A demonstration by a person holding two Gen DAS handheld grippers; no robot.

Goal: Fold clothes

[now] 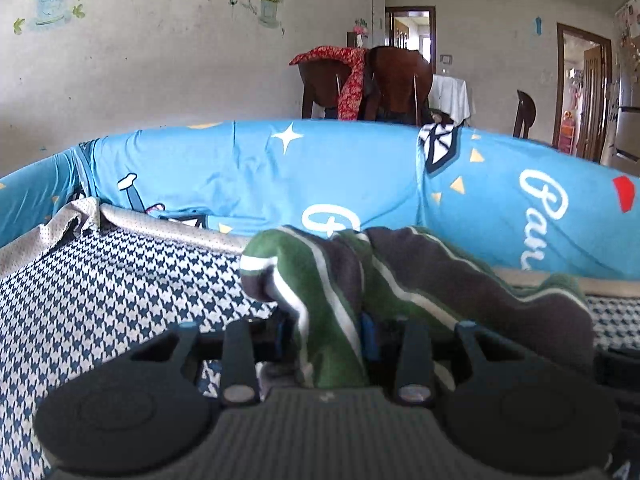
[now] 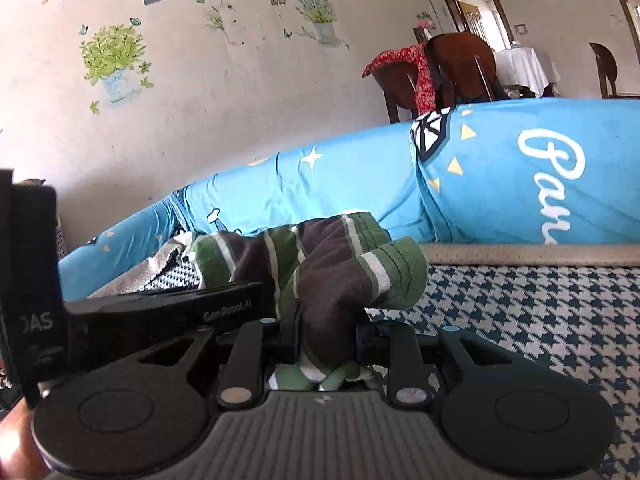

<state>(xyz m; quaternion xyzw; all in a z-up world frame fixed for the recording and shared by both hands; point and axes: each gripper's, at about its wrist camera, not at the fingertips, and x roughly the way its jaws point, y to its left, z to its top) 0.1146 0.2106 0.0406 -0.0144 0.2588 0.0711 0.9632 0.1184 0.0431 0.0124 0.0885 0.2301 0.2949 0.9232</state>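
A knit garment with green, dark brown and white stripes [image 1: 420, 268] is bunched up just above a houndstooth-patterned cushion [image 1: 100, 292]. My left gripper [image 1: 326, 334] is shut on a fold of it, and the cloth spills out to the right over the gripper's body. In the right wrist view the same striped garment [image 2: 332, 276] hangs in a lump from my right gripper [image 2: 326, 338], which is shut on its dark brown part. The left gripper's black body [image 2: 168, 308] lies close by on the left. The pads of both grippers are mostly hidden by cloth.
A blue sofa back with white stars and lettering [image 1: 320, 168] rises behind the cushion. A beige mesh cover [image 1: 60, 224] lies bunched at the far left corner. Beyond the sofa stand dark wooden chairs with a red cloth [image 1: 352, 76] and a white-clothed table [image 1: 450, 94].
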